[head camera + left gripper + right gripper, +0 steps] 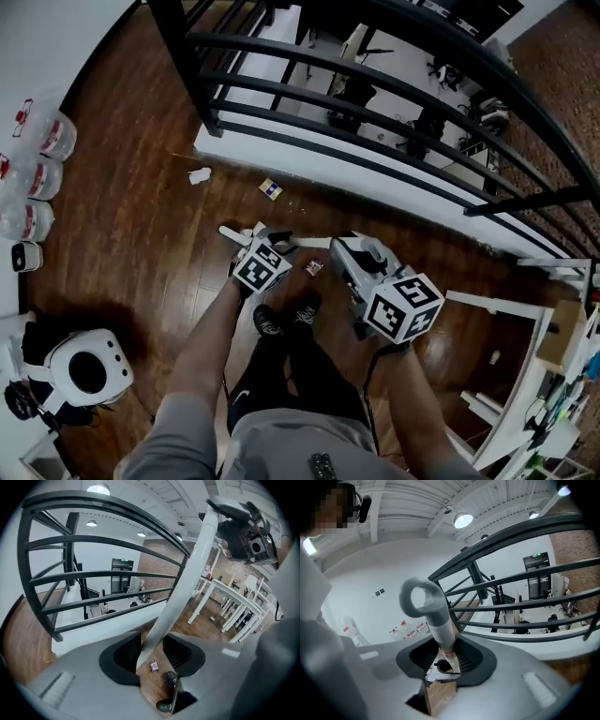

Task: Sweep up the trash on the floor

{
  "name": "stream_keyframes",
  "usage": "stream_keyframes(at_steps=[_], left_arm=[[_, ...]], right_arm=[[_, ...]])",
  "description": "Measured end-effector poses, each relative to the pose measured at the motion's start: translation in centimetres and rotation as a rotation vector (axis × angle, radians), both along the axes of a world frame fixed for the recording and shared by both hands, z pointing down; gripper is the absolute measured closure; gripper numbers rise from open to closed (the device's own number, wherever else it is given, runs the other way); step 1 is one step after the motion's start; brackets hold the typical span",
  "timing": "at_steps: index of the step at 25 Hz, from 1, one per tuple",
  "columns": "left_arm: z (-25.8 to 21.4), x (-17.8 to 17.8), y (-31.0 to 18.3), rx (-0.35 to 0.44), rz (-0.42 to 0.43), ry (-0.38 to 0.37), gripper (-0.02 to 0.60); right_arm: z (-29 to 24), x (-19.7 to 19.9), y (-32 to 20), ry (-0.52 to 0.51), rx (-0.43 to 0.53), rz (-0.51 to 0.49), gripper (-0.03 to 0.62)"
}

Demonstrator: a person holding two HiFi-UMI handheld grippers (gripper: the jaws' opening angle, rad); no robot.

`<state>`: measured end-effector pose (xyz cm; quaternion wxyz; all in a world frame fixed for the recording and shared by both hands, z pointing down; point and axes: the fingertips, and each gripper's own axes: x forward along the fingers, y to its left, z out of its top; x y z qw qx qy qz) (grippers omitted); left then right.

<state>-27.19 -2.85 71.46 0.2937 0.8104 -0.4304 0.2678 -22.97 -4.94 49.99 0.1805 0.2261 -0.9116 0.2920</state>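
trash wrapper (313, 268): on wood floor (141, 234) between left gripper (154, 649) and right gripper (443, 657), visible through left's jaw gap | paper scrap (200, 175) + small box (271, 189): farther ahead of left gripper | left: jaws spread, white handle (183, 583) loose between them | right: pinching same handle short of its loop end
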Motion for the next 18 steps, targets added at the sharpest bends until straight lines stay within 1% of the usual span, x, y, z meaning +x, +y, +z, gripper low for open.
stream_keyframes(at_steps=[3,6,10,12,15,18], left_arm=[[-0.4,2.3,-2.4,0.016,0.051,-0.002,0.431],[-0.8,4.2,-4.1,0.017,0.101,-0.011,0.431],[-2.5,7.7,-5.3,0.001,0.207,-0.028,0.434],[-4.1,10.1,-5.7,0.007,0.262,-0.036,0.437],[-6.8,15.0,-6.0,0.031,0.36,-0.04,0.443],[-8.6,20.4,-5.9,0.051,0.5,-0.025,0.443]], right_arm=[[-0.4,2.4,-1.3,0.014,0.026,0.04,0.488],[-0.8,4.2,-2.3,0.016,0.049,0.06,0.487],[-2.4,7.8,-3.9,-0.022,0.049,0.11,0.487],[-4.0,10.6,-4.7,-0.051,0.051,0.153,0.487],[-6.5,15.9,-5.2,-0.088,0.065,0.243,0.488],[-8.4,21.6,-4.5,-0.099,0.084,0.368,0.488]])
